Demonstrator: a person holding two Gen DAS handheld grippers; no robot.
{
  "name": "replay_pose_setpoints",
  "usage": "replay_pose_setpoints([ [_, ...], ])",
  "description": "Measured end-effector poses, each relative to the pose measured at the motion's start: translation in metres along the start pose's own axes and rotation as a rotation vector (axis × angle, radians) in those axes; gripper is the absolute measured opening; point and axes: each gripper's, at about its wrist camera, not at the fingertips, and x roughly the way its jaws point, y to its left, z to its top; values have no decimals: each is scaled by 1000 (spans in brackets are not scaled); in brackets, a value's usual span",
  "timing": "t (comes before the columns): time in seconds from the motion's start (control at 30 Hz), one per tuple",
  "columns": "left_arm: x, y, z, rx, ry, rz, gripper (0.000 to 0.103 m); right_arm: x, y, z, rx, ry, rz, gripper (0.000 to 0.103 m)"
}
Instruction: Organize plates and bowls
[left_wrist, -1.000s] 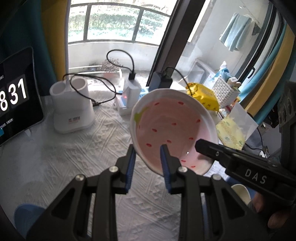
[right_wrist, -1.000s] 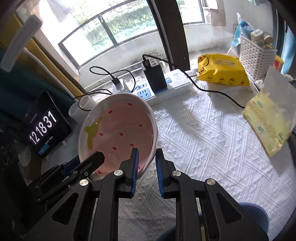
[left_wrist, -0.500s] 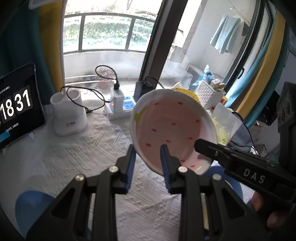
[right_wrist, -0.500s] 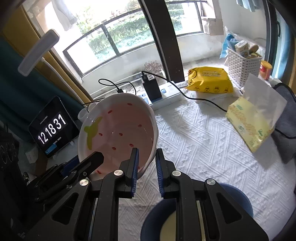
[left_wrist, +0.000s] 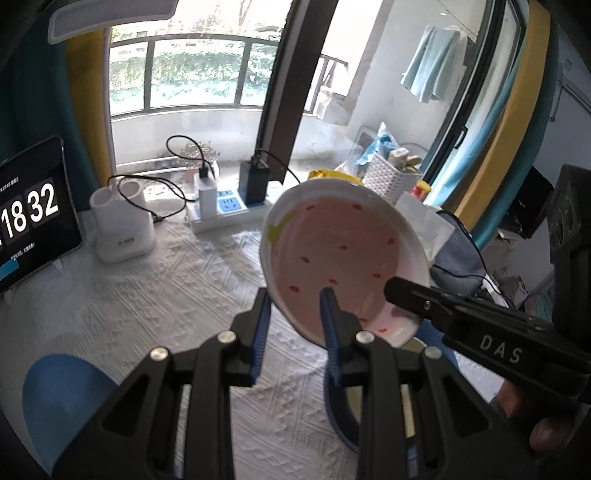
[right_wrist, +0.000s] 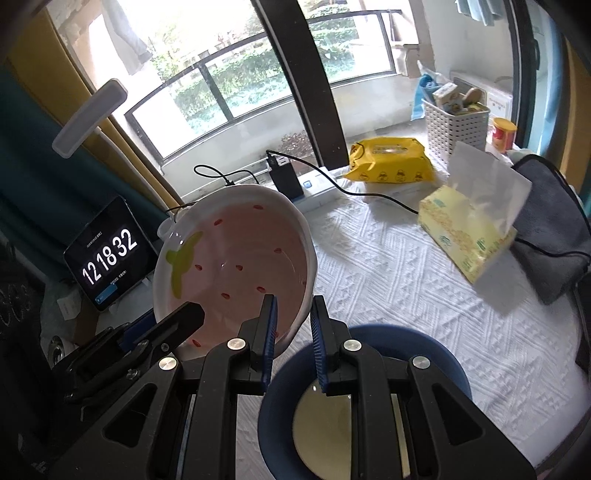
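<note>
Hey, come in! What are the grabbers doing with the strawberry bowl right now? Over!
Left gripper and right gripper both shut on strawberry bowl rim. Bowl tilted, off the table. Blue bowl below, nothing blocking.

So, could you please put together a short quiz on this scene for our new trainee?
1. True or false: only one claw grips the strawberry-pattern bowl.
2. Which dish sits on the table below the right claw? A) a glass cup B) the dark blue bowl with a cream inside C) a steel pan
3. Fill in: the yellow wipes pack lies beside the white perforated ____.

Key:
1. False: the left claw and the right claw each pinch its rim.
2. B
3. basket
</note>
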Motion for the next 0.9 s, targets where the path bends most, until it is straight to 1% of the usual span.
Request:
replay_pose_setpoints([
  [0.53, -6, -37, -27, 35, 14, -36, 28, -24, -33, -31, 39, -1, -16, 20],
  [0.9, -3, -58, -46, 68, 44, -62, 28, -34, -57, -51, 60, 9, -46, 20],
])
